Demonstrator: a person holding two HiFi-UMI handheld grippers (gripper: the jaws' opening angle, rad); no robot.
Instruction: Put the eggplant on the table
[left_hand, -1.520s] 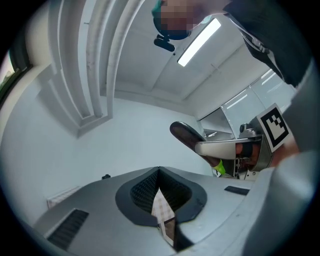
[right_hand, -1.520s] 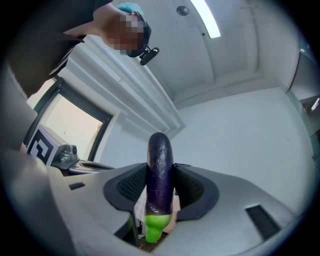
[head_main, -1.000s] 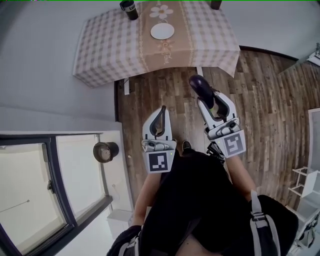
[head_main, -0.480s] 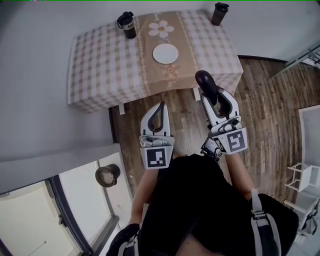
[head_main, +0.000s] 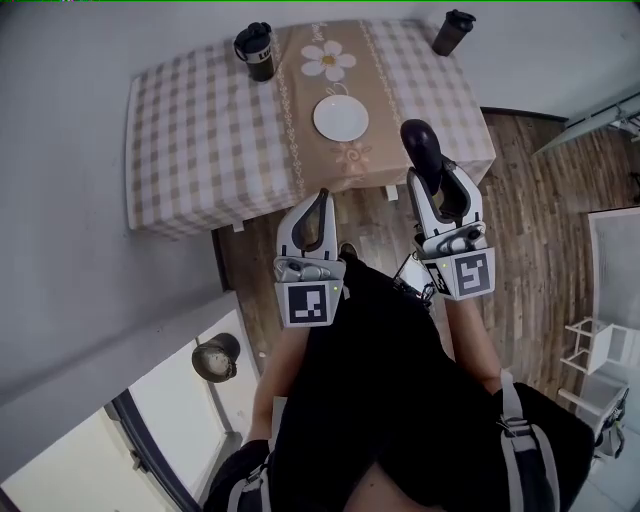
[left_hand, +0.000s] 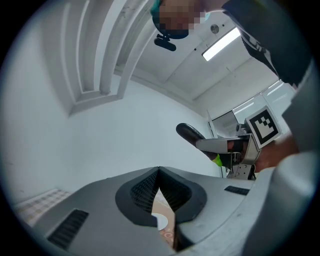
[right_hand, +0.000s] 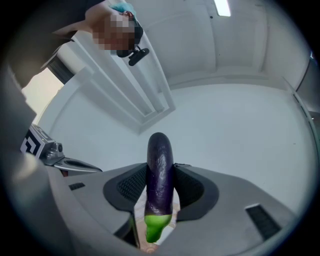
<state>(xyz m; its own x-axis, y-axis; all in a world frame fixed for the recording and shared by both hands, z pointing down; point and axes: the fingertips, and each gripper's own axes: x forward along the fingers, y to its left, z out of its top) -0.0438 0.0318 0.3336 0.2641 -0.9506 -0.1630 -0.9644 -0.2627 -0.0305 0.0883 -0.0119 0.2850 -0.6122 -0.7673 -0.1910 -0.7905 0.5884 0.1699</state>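
A dark purple eggplant (head_main: 421, 146) with a green stem end (right_hand: 154, 227) sticks up out of my right gripper (head_main: 440, 180), which is shut on it. In the head view its tip lies over the near edge of the table (head_main: 190, 150), which has a checked cloth and a beige flowered runner. The right gripper view shows the eggplant (right_hand: 159, 172) upright between the ribbed pads. My left gripper (head_main: 321, 198) hangs over the wooden floor just short of the table, shut with nothing in it. The left gripper view shows the eggplant (left_hand: 190, 134) off to the right.
On the table's runner lies a white plate (head_main: 340, 118), with one dark cup (head_main: 255, 49) at the back left and another (head_main: 452, 32) at the back right. A round brown object (head_main: 215, 357) sits by the window at lower left. A white rack (head_main: 590, 352) stands at the right.
The table has come nearer and lower in the head view. Both grippers have moved up to its near edge, the right one still holding the eggplant.
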